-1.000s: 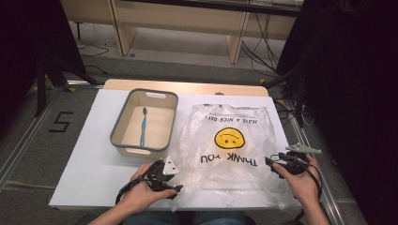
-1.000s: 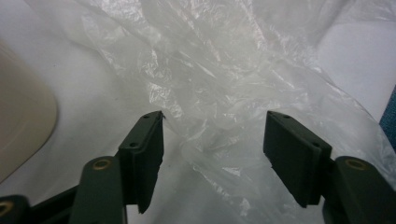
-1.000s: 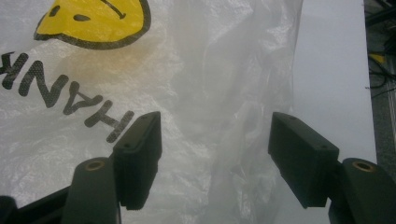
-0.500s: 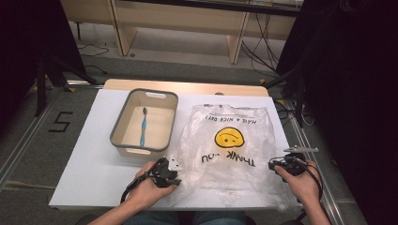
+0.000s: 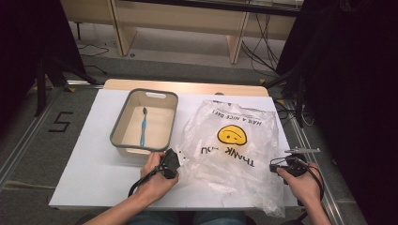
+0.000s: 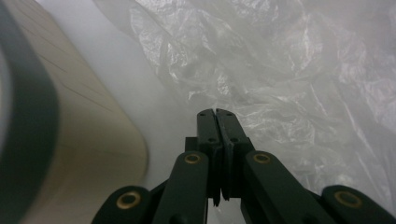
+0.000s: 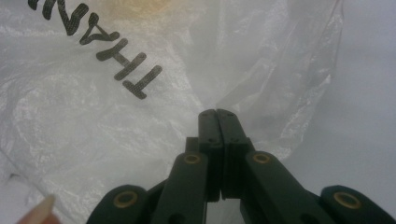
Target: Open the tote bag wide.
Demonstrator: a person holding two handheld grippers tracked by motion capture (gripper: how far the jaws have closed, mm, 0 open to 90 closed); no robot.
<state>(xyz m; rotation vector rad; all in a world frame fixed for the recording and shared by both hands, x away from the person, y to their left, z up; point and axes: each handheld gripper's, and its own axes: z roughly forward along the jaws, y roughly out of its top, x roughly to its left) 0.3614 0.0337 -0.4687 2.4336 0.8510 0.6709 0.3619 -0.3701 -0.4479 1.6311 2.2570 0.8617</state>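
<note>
A clear plastic bag (image 5: 234, 140) with a yellow smiley face and "THANK YOU" print lies crumpled on the white table (image 5: 89, 159). My left gripper (image 5: 179, 160) sits at the bag's left edge, beside the tub. Its jaws have just been closing and in the left gripper view the left gripper (image 6: 216, 112) stands shut with the bag's film (image 6: 280, 70) gathered at the tips. My right gripper (image 5: 273, 167) is at the bag's right edge. Its jaws have also just been closing, and the right gripper (image 7: 216, 112) is shut where folds of the bag (image 7: 93, 116) converge.
A beige tub with a grey rim (image 5: 119, 126) stands left of the bag and holds a blue toothbrush (image 5: 142, 129). Its wall (image 6: 70, 140) looms close on the left in the left gripper view. Table edges run near both hands; shelving legs and cables lie beyond.
Both grippers' jaws have gone from wide open to shut at the bag's edges. The left hand has shifted right and a little away from me toward the bag; the right hand has stayed put.
</note>
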